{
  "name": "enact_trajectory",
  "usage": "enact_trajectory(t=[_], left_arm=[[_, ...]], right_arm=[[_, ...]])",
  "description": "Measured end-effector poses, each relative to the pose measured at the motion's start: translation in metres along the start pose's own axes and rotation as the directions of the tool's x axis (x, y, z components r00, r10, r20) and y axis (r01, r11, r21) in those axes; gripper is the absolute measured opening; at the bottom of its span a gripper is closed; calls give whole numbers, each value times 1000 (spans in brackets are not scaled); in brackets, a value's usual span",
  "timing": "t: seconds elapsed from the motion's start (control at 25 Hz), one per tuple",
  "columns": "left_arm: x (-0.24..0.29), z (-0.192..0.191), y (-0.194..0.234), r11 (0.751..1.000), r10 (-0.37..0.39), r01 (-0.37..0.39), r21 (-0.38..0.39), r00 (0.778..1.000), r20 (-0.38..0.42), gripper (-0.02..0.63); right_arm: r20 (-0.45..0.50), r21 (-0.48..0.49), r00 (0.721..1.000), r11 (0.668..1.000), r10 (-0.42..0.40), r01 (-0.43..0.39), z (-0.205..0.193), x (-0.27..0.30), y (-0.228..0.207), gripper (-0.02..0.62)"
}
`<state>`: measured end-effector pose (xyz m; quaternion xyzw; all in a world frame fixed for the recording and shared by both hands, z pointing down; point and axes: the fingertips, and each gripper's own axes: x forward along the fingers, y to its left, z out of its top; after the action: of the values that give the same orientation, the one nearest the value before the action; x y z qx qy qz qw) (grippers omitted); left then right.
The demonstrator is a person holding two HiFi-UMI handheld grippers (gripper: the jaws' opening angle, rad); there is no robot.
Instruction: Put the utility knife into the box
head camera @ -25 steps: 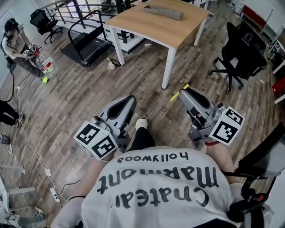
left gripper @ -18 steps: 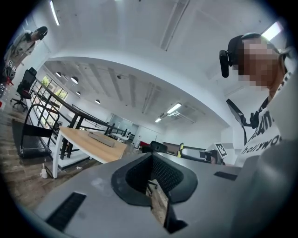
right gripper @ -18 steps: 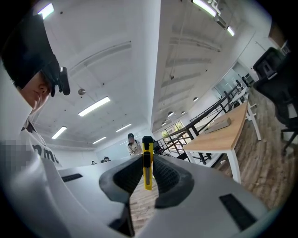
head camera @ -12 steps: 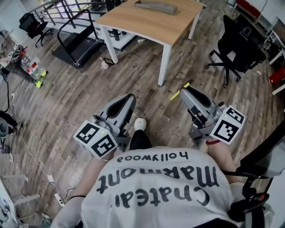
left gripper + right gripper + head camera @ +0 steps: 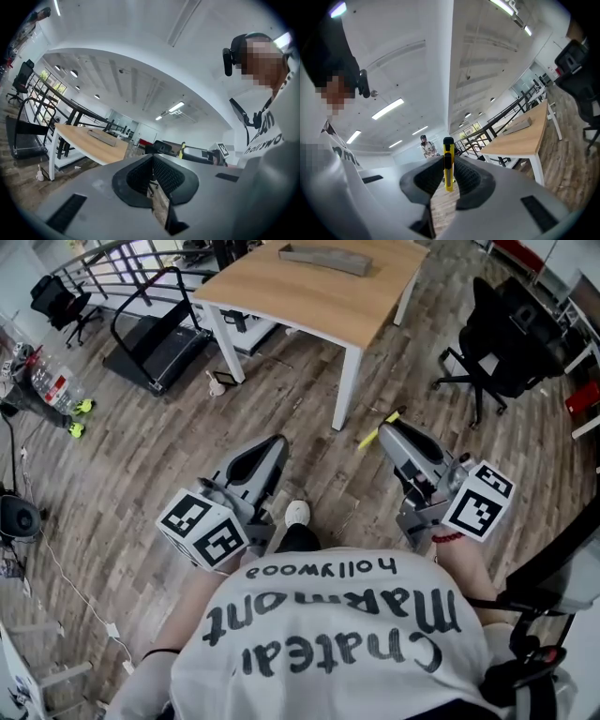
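Note:
A yellow utility knife stands upright between the pads of my right gripper, which is shut on it. From the head view the knife sticks out at the tip of the right gripper, held over the wooden floor. My left gripper hangs beside it at the left, shut with nothing in it; its pads meet. A flat grey box lies on the far wooden table, well ahead of both grippers. The box also shows in the right gripper view.
A black office chair stands right of the table and a treadmill to its left. Cables and bottles lie at the left edge. The person's shoe is between the grippers. Another person stands far off.
The view has shifted over the floor, with the table a little nearer and things at the left sliding away. Both grippers hold the same pose; the knife stays gripped.

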<state>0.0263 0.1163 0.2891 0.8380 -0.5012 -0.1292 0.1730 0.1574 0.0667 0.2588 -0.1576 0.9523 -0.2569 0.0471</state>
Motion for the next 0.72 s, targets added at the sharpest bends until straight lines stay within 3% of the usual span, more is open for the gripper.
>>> enact_trajectory(t=[0.72], left_arm=[[60,65,103,1000,-15,15,9,1000,8,8]], right_arm=[[19,-8,1000,1000,-9,9,52,107,-57,66]])
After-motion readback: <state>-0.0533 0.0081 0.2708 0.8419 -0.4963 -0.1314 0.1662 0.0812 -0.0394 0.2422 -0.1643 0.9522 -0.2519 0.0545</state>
